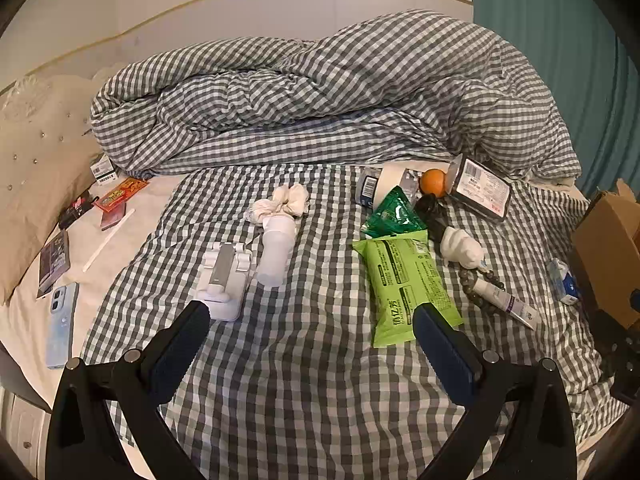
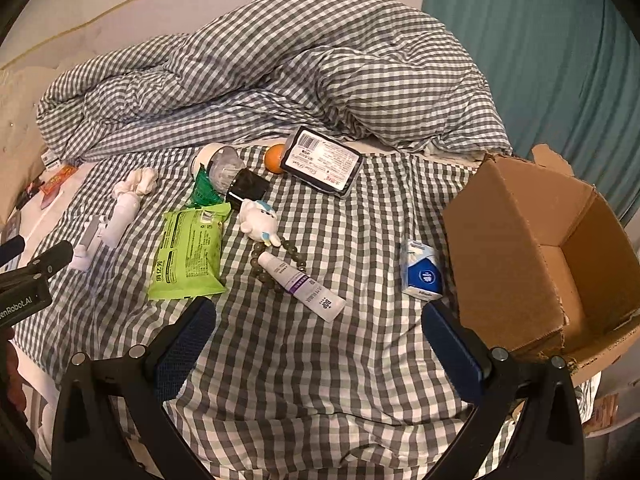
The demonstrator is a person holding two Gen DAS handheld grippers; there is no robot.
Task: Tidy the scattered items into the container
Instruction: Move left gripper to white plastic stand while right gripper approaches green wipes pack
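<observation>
Both grippers, left (image 1: 311, 314) and right (image 2: 319, 312), are hanging spread wide over the sheet (image 2: 304, 360), gripping nothing. Wipes (image 2: 189, 254), tube (image 2: 303, 285), plush (image 2: 261, 222), carton (image 2: 422, 276) are lying scattered; box (image 2: 536, 248) is sitting empty at right.

The cardboard box (image 1: 608, 248) is running off the right edge of the left wrist view, its inside unseen; in the right wrist view its near corner is lying behind the right gripper's finger. The orange (image 2: 275, 158) is sitting half hidden behind the black packet (image 2: 322, 164). The bead bracelet (image 2: 276, 264) is showing only partly under the white tube (image 2: 300, 284). Small boxes (image 1: 103, 168) are peeking out from beneath the checked duvet (image 1: 320, 92), their print too small to read.
</observation>
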